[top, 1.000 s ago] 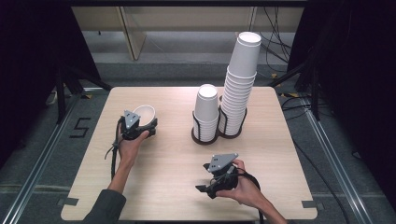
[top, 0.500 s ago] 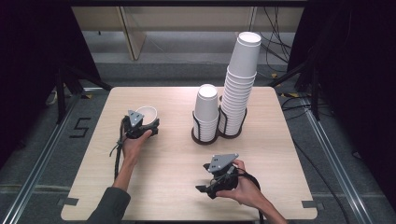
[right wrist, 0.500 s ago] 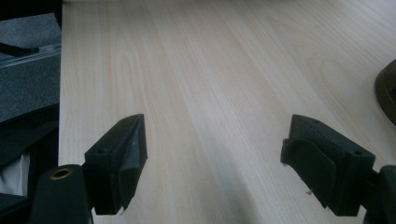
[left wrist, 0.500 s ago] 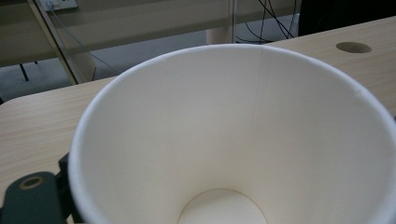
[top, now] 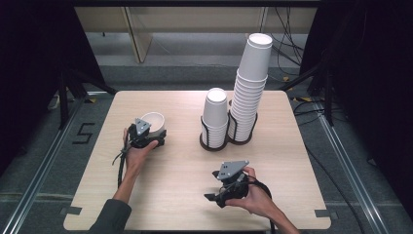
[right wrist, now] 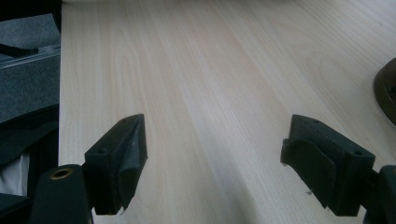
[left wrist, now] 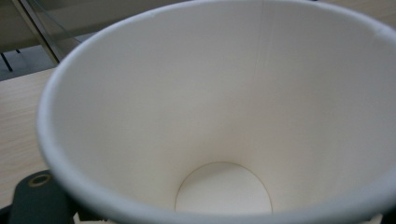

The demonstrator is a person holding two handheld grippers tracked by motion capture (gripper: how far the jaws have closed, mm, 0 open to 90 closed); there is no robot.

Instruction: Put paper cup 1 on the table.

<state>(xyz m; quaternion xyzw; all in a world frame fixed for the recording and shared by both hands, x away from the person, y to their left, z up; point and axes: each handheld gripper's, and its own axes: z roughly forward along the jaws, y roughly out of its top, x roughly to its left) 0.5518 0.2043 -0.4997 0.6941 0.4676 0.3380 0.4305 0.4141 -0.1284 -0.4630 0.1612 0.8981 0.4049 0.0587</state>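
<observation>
Left gripper (top: 147,135) clamps the cup (top: 152,122), barely moved since a second ago; right gripper (top: 221,191) idles, jaws wide; placement pending.

white paper cup (left wrist: 219,116) gaping open-side up, wooden table (left wrist: 18,121) beside it.

Counts: one desk (top: 185,195). Two tongs, left tongs (top: 151,138) and right tongs (top: 214,195). One loose paper cup (top: 152,122). Two cup stacks: short stack (top: 216,117), tall stack (top: 249,87); cups per stack can't be counted. One black holder (top: 214,145).
</observation>
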